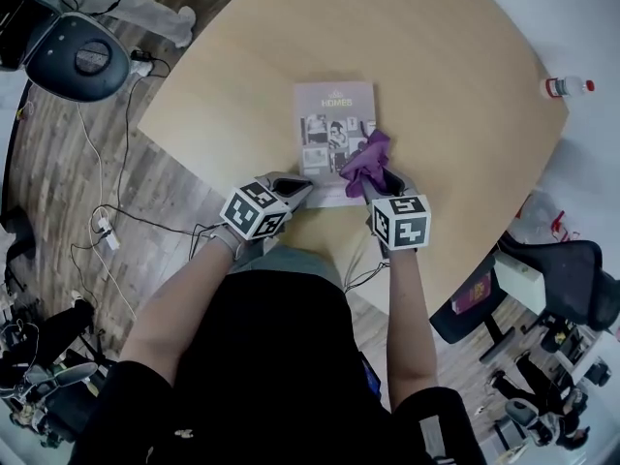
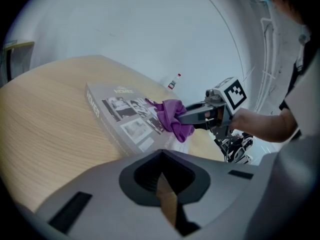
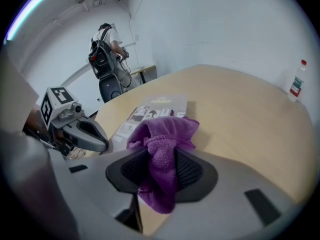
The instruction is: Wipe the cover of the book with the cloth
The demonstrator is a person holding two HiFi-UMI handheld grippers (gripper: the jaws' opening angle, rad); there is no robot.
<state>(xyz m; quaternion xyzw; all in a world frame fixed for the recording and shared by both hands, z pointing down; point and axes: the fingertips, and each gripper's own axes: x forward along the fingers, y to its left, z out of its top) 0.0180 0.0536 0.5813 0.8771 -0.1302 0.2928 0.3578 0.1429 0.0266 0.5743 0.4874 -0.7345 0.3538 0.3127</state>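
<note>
Jaws of right gripper [image 1: 379, 185] clamp cloth [image 1: 365, 161] over book [image 1: 327, 122] edge; left gripper [image 1: 294, 191] jaws closed.

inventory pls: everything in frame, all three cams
book: 1, pinkish-grey, flat on table
cloth: 1, purple, over book's near right edge
table: 1, light wood, centre
bottle: 1, clear with red label, table's far right
chairs: 2, dark, floor left and right
cables: several, white and black, floor at left
other person: 1, white top, far behind table
left tongs: 1, grey, shut empty, by book's near left corner
right tongs: 1, grey, shut on cloth
</note>
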